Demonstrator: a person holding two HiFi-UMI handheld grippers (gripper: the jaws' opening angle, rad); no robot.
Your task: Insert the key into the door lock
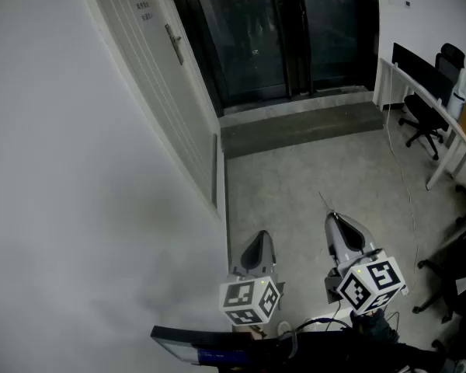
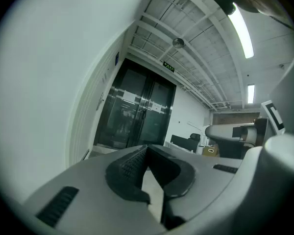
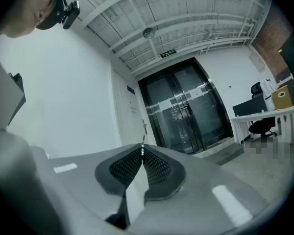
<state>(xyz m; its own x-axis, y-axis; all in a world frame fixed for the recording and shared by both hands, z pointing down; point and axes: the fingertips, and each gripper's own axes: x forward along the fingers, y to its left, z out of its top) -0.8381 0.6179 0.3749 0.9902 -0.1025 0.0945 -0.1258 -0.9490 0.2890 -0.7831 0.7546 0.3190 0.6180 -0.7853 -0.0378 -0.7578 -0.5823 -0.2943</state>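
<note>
White wall (image 1: 54, 169) fills the left side, with a pale door (image 1: 151, 68) and its handle (image 1: 174, 43) set in it toward the far end of the floor (image 1: 311, 169). By the wall's foot hovers the left gripper (image 1: 258, 243), its jaws pressed together with nothing between them. Dark glass doors (image 1: 272, 29) close the floor's far edge. Beside the left one, the right gripper (image 1: 335, 220) pinches the key (image 3: 142, 151), a thin sliver poking past its tips, well apart from the door. A desk (image 1: 427, 84) and a chair (image 1: 421, 119) line the right edge.
</note>
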